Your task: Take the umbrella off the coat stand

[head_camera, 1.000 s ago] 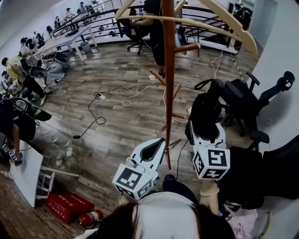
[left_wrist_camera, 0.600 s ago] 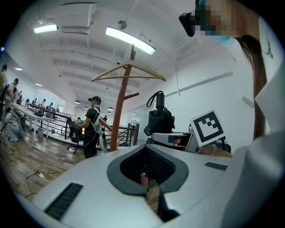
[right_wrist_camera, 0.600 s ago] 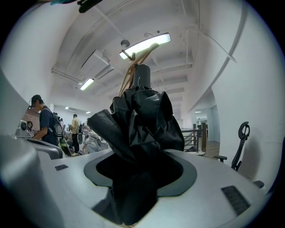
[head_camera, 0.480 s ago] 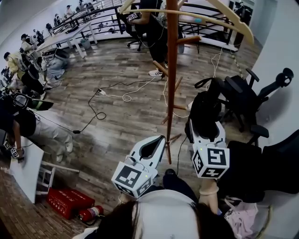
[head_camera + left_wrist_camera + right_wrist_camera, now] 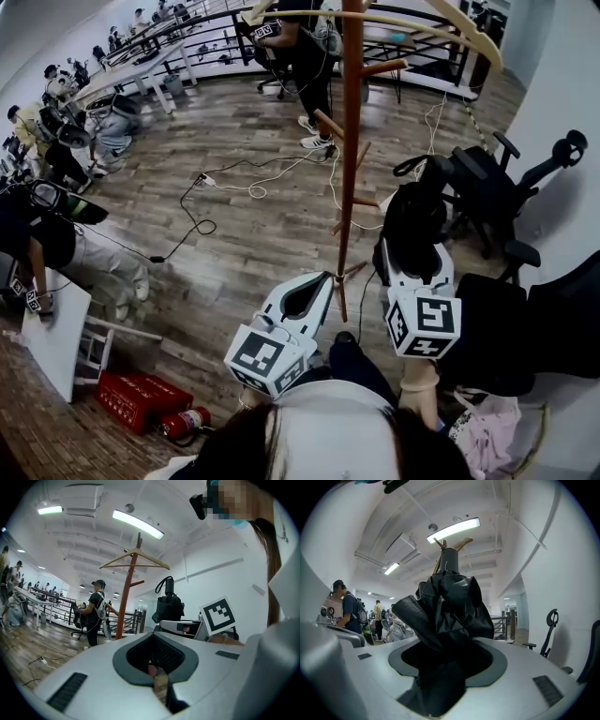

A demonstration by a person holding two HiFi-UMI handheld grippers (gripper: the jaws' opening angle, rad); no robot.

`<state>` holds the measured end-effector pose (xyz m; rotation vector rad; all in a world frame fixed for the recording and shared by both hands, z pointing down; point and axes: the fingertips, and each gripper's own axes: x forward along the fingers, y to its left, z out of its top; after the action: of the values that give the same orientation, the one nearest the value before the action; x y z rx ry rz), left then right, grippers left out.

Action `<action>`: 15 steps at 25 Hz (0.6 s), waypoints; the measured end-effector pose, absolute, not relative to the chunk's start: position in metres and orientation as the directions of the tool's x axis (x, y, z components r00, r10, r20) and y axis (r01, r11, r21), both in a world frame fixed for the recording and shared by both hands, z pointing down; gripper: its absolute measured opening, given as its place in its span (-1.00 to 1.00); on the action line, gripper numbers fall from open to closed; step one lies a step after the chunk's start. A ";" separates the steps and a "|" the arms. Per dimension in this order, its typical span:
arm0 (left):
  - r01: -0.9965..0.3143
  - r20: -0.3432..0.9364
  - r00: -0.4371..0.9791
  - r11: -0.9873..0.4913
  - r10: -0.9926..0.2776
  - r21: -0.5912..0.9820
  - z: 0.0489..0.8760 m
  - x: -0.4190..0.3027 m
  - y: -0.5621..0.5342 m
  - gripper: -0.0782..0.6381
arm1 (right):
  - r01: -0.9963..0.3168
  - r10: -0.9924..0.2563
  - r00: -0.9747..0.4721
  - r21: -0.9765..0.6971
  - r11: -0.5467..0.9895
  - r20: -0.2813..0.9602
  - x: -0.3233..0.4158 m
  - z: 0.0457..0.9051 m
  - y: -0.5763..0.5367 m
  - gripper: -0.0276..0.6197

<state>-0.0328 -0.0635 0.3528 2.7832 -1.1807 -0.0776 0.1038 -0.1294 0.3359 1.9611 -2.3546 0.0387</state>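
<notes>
Could topple the coat stand (image 5: pixel 349 141) by swinging the catch back into its pole or pegs; judged clear of it for now, just right of the pole in the head view. Could knock the office chair (image 5: pixel 487 192) close by on the right by carrying too wide. Could drop the umbrella (image 5: pixel 412 225): folded, black, upright, clamped in the right gripper (image 5: pixel 414 262) by loose bunched canopy cloth rather than the shaft, so liable to slide out under a jerk. No backup from the left gripper (image 5: pixel 323 281), jaws together on nothing, level beside the right one. Could trip on the cable (image 5: pixel 192 220) snaking over the wooden floor (image 5: pixel 244 253) by stepping back without looking. Could hook the strap (image 5: pixel 410 169) looping off the umbrella's top on a chair arm or a peg.

Nothing legible anywhere. Red box (image 5: pixel 134 405) down by the feet: print too small to read. Cubes (image 5: pixel 424 326) on both grippers: black-and-white square markers only, no letters. Fire extinguisher (image 5: pixel 185 425) beside the box: label unreadable.
</notes>
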 end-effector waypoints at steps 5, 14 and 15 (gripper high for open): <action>-0.711 -0.005 0.696 -0.690 -0.718 0.134 0.356 -0.047 -0.045 -0.76 | -0.984 -0.983 -0.169 0.038 0.172 0.065 0.090 0.336 -0.111 -0.11; -0.717 -0.016 0.687 -0.681 -0.727 0.146 0.360 -0.065 -0.023 -0.76 | -0.987 -0.986 -0.154 0.039 0.156 0.058 0.076 0.340 -0.087 -0.11; -0.718 -0.018 0.686 -0.680 -0.728 0.147 0.360 -0.067 -0.021 -0.76 | -0.987 -0.987 -0.152 0.038 0.154 0.058 0.075 0.341 -0.085 -0.11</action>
<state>-0.0673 -0.0209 0.3601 2.7649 -1.1919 -0.1127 0.0749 -0.0850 0.3406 1.9992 -2.3330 0.0132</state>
